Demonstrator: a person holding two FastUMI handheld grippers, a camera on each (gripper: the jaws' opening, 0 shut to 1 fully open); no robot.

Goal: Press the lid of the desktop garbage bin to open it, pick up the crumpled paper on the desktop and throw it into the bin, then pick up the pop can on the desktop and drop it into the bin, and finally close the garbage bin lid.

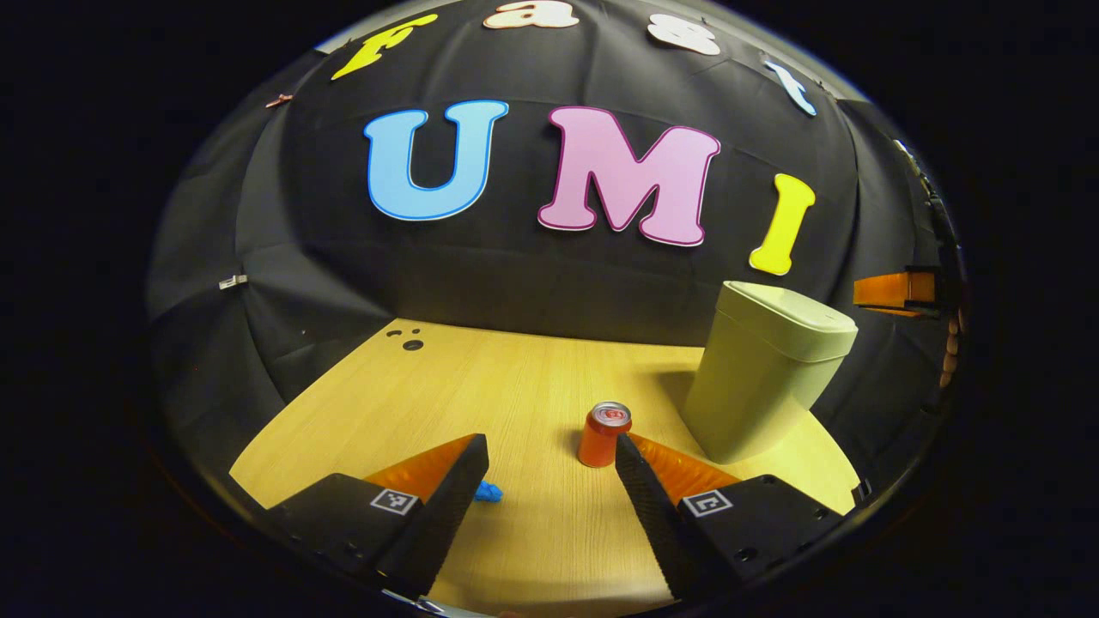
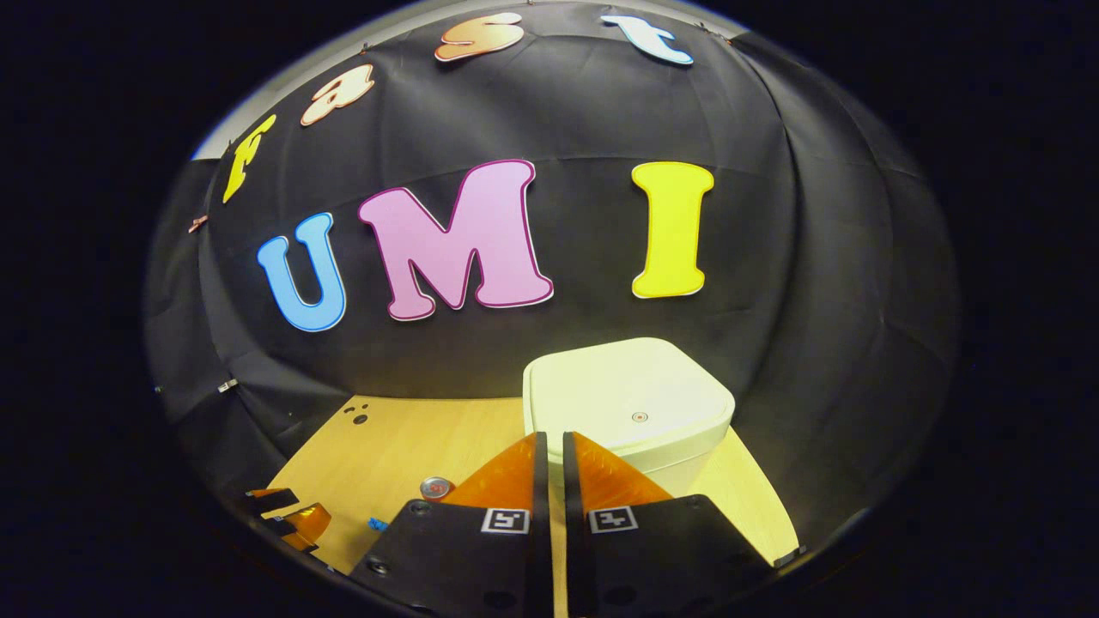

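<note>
right gripper [image 2: 549, 446], nearly closed and empty, hovers over closed pale green plastic bin [image 2: 631, 403].
lid press comes next; left gripper [image 1: 549, 468] wide by orange can [image 1: 604, 435].

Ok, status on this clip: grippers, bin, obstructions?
Left gripper open, empty. Right gripper shut, empty, above bin, lid down. Pop can upright on desktop. Nothing blocking.

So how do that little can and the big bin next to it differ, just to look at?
The pop can is small, round and orange-red with a shiny metal top; the garbage bin is far larger, boxy with rounded corners, and pale green. The can's top carries a pull tab, while the bin's lid is smooth and shut. Both stand upright on the wooden desktop, apart from each other.
</note>
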